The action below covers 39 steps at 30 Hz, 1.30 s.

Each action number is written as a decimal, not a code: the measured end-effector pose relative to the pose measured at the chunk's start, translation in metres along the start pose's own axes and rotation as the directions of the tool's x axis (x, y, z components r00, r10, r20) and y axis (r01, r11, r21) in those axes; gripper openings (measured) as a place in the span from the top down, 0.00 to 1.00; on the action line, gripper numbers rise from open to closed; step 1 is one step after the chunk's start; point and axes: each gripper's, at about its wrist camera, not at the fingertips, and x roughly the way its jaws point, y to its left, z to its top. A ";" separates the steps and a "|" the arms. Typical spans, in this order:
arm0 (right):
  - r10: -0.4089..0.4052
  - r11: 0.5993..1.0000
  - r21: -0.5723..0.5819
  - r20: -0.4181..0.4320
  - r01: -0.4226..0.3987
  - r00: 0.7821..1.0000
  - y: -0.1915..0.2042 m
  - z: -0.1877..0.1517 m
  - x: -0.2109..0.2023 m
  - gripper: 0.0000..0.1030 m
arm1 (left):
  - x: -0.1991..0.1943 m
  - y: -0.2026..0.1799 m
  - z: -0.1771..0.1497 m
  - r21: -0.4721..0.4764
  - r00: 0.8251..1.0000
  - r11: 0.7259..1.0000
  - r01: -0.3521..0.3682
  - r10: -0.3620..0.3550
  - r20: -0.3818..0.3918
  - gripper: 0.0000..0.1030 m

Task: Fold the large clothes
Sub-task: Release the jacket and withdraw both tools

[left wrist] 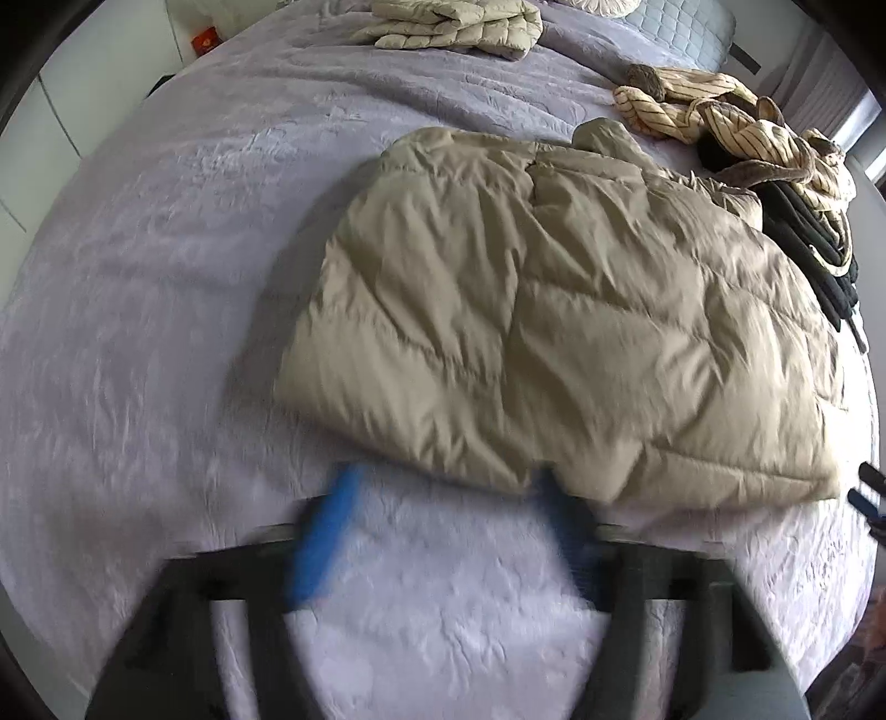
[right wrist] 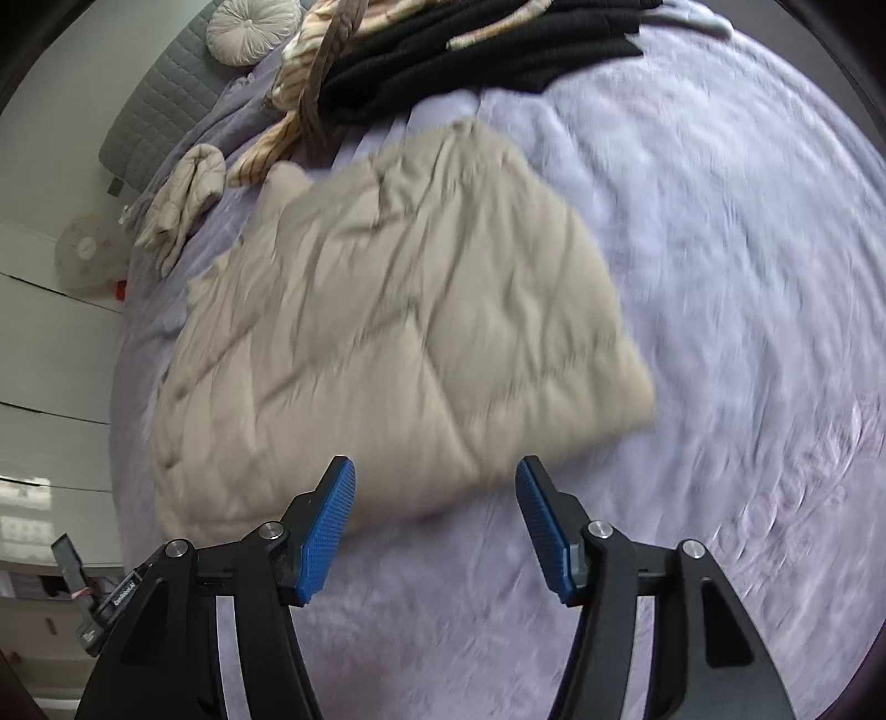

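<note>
Here both hand-held grippers, left (left wrist: 443,498) and right (right wrist: 434,487), gape wide and empty beside the folded beige puffer jacket (left wrist: 554,321)

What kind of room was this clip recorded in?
Most likely a bedroom: a wide bed under a lilac blanket, a grey quilted headboard with a round cushion, and white cupboard fronts beside it.

No text can be read. Small white lettering stands on the black device (right wrist: 105,609) left of the right gripper (right wrist: 434,526), too blurred to read.
</note>
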 end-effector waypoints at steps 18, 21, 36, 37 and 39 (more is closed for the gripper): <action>0.139 0.976 0.173 -0.024 -0.132 0.990 -0.013 -0.060 0.009 0.14 | 0.000 -0.004 -0.031 0.005 0.998 1.000 -0.012 0.013 -0.057 0.00; 0.181 0.961 0.214 -0.021 -0.172 0.983 -0.015 -0.067 0.013 0.14 | 0.001 -0.007 -0.031 0.015 0.998 1.000 -0.027 0.028 -0.063 0.00; 0.317 0.881 0.374 -0.008 -0.291 0.948 -0.037 -0.077 0.028 0.14 | 0.019 0.009 -0.032 -0.118 0.975 0.977 0.178 -0.191 -0.109 0.00; 0.317 0.880 0.378 -0.020 -0.286 0.948 -0.040 -0.077 0.029 0.14 | 0.021 0.014 -0.030 -0.144 0.972 0.970 0.196 -0.212 -0.099 0.00; 0.319 0.876 0.393 -0.037 -0.280 0.947 -0.044 -0.076 0.033 0.14 | 0.024 0.023 -0.026 -0.182 0.971 0.961 0.207 -0.225 -0.081 0.00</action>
